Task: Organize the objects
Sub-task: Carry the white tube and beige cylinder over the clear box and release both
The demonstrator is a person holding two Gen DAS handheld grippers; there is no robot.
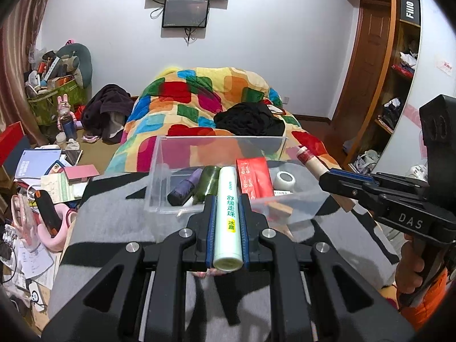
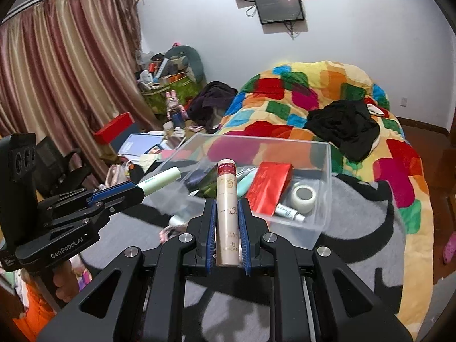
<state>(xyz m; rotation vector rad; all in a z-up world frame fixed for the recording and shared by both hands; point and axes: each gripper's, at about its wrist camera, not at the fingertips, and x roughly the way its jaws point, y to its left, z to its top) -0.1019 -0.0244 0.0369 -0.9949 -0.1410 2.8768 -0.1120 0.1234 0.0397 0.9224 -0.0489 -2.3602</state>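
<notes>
Two tubes are up in the air, both over the near edge of the clear bin [image 2: 322,171] on the grey blanket [image 2: 356,213]. The left gripper [image 1: 227,199] is clamped on a pale green tube [image 1: 228,213]; the right gripper [image 2: 227,205] is clamped on a beige tube [image 2: 227,199]. Already inside lie a red packet [image 2: 269,186], a tape roll [image 2: 303,195], a small white tube [image 2: 289,212] and a purple umbrella [image 1: 185,186], so most sorting looks done. Free floor in the bin is tight; the packet sits right ahead.

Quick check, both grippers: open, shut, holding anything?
Left gripper: shut on the pale green tube.
Right gripper: shut on the beige bottle, above the clear box.
</notes>
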